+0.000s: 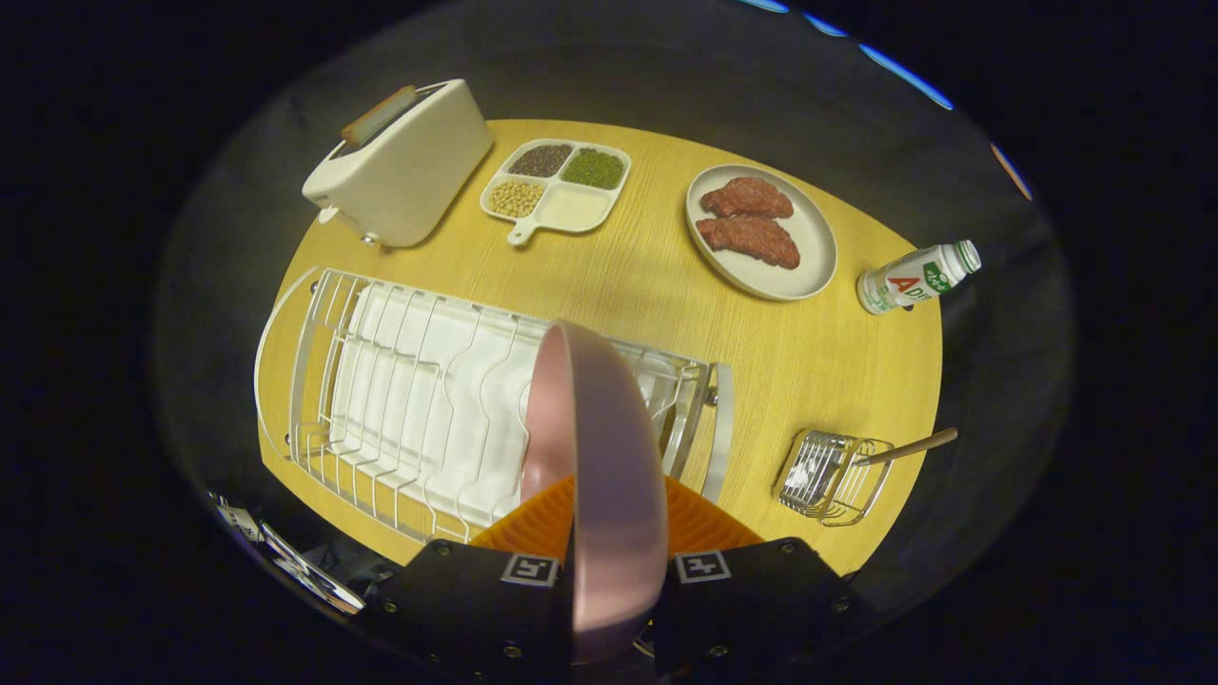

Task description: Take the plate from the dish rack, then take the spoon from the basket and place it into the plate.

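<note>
A pink plate [604,457] stands on edge between my fingers, lifted above the white wire dish rack [409,409]. My gripper [609,518] is shut on the plate's rim, one finger on each face. To the right of the rack a small wire basket [833,476] sits on the yellow table, with the wooden-handled spoon [909,447] leaning out of it toward the right. The spoon's bowl is hidden inside the basket.
Beyond the rack stand a cream toaster [404,166], a divided tray of grains [557,185] and a plate with two meat patties [761,233]. A small bottle [913,278] lies at the table's right edge. Bare tabletop [790,371] lies between rack, basket and meat plate.
</note>
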`<state>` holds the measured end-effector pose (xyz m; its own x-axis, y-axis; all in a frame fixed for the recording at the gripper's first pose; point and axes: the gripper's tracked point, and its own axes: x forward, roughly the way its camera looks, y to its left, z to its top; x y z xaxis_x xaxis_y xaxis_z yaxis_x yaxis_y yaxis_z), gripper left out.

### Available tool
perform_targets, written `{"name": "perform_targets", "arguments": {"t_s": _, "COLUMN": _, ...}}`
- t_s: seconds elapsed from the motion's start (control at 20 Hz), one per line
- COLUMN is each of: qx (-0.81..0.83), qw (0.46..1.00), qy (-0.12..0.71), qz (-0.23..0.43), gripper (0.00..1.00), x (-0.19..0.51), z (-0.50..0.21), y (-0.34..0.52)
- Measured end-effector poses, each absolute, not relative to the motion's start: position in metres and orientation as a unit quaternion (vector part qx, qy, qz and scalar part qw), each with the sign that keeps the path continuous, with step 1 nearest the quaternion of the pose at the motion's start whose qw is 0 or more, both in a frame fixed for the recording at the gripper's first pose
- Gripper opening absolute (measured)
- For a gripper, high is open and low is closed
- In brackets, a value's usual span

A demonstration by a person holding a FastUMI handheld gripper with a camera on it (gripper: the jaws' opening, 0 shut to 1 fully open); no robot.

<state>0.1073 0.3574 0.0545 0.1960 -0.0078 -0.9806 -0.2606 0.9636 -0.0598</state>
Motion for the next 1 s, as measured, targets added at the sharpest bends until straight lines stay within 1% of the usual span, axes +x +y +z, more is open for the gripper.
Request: {"name": "perform_targets", "arguments": {"t_s": 1.0, "qx": -0.187, "qw": 0.768, "qy": 0.602, "qz": 0.109, "gripper": 0.3, "x": 0.131, "z": 0.069, "y": 0.365}}
